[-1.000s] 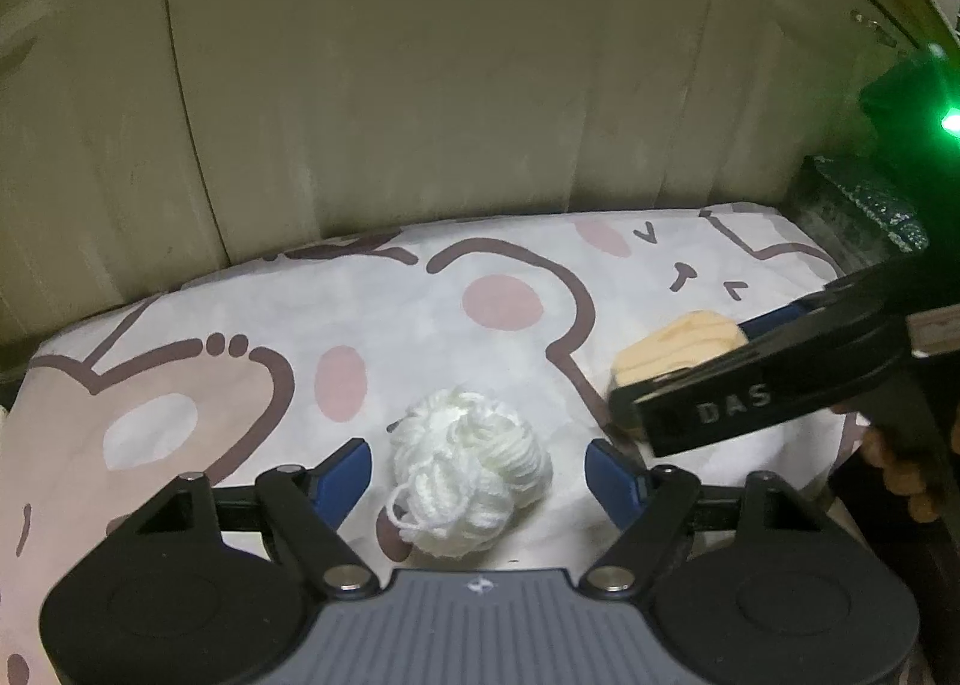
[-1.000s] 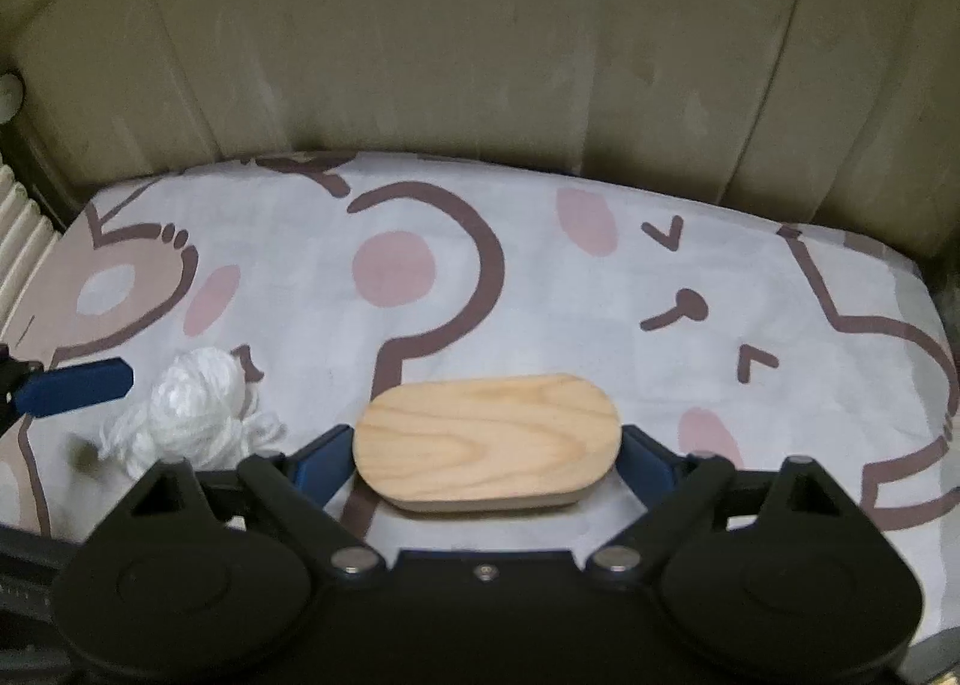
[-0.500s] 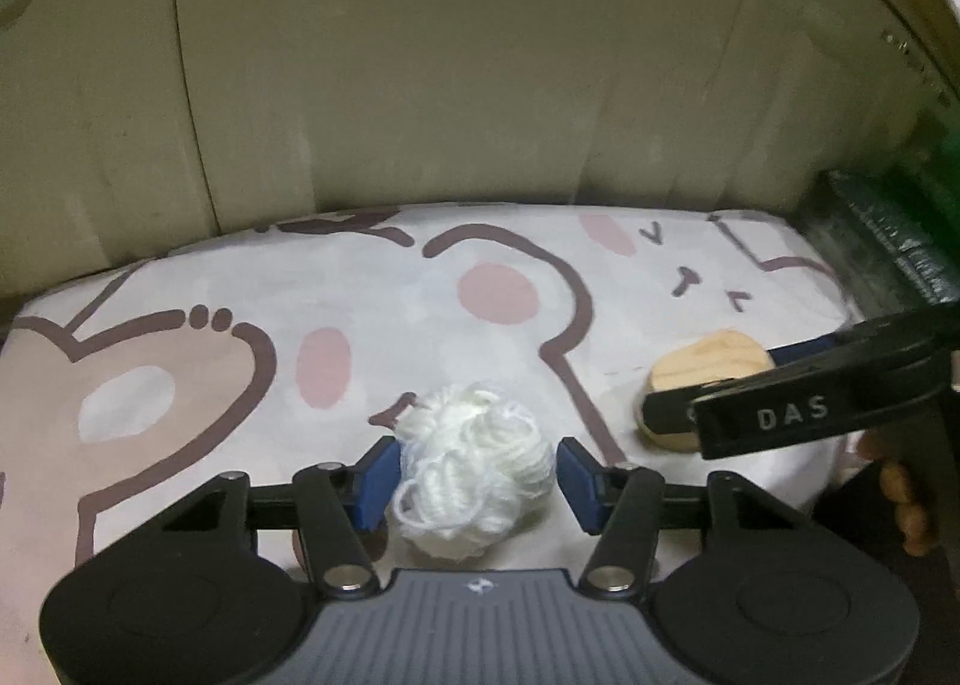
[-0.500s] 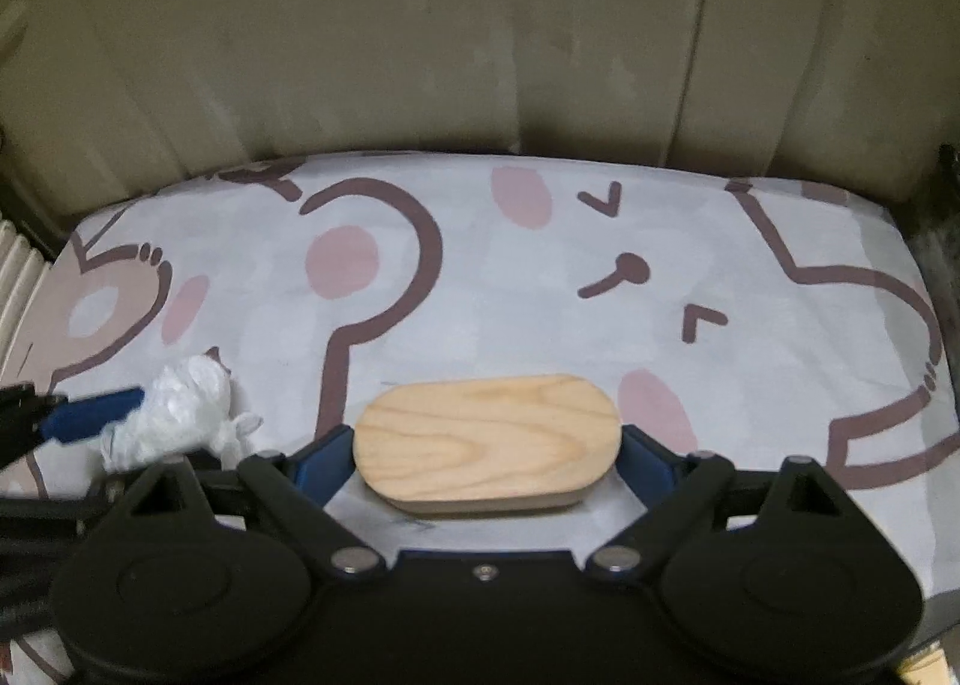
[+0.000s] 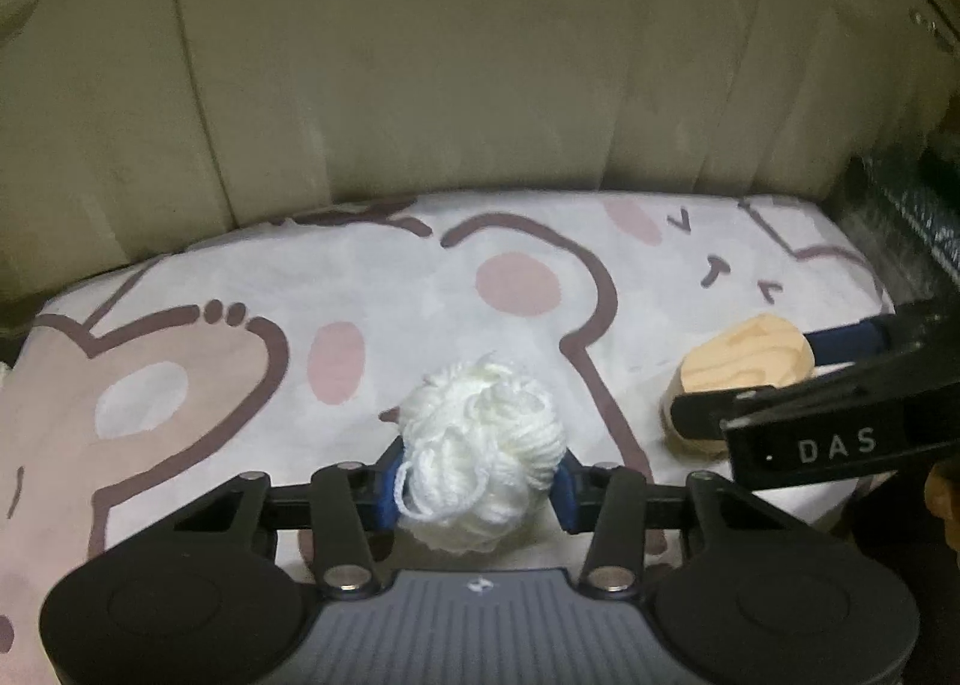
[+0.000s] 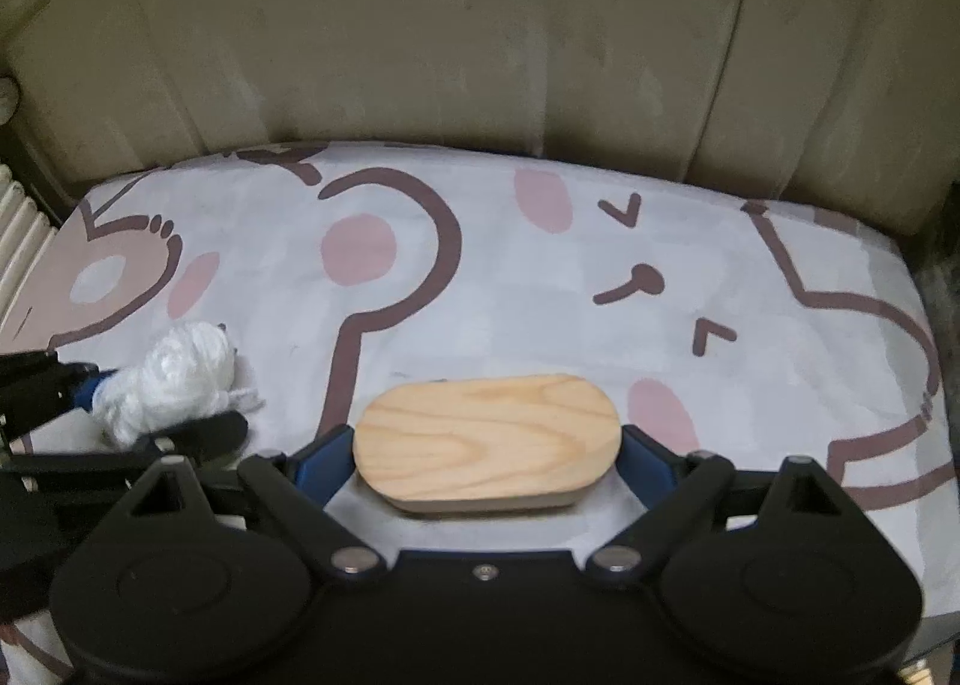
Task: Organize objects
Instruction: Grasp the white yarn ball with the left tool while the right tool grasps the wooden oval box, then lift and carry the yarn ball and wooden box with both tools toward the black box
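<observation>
Two grippers over one bear-print sheet (image 6: pixel 540 289), its near edge hidden behind both gripper bodies and its sides cut off by the frame; beige cushions (image 6: pixel 480 24) behind it. Wooden oval block (image 6: pixel 489 436) lies flat on the sheet, long axis across the right wrist view, ends toward the blue pads; near underside is hidden. Right gripper (image 6: pixel 486 454) jaws spread wide with pads at both block ends; actual contact is hard to call. Left gripper (image 5: pixel 480 484) jaws have just been closing and now pinch the white yarn ball (image 5: pixel 480 454), which bulges over the pads and hides most of them. Yarn sits on the sheet left of the block, well apart, loose strand trailing.
</observation>
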Motion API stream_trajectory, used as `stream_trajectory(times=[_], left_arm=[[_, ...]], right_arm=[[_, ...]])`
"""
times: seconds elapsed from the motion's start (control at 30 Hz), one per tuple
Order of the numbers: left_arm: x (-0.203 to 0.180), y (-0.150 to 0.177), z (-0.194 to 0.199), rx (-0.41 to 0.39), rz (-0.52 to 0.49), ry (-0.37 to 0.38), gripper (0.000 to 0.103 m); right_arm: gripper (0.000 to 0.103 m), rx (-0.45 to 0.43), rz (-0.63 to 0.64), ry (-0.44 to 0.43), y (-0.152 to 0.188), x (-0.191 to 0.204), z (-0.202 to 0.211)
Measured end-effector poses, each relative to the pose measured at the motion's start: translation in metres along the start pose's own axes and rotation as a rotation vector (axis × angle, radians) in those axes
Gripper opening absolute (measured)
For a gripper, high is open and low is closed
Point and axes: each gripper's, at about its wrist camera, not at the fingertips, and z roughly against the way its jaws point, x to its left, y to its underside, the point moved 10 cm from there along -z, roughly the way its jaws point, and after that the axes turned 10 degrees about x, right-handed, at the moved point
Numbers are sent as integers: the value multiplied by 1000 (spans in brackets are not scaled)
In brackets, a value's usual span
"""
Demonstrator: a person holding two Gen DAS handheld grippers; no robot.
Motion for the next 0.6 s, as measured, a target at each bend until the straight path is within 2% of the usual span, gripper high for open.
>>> stream_trajectory(times=[0.33,0.6], left_arm=[[2,-6,58,-72,46,-5,46],[4,0,108,-98,91,-18,46]], right_arm=[[93,-102,-17,-4,-5,1,59],[93,-147,-17,8,11,5,105]])
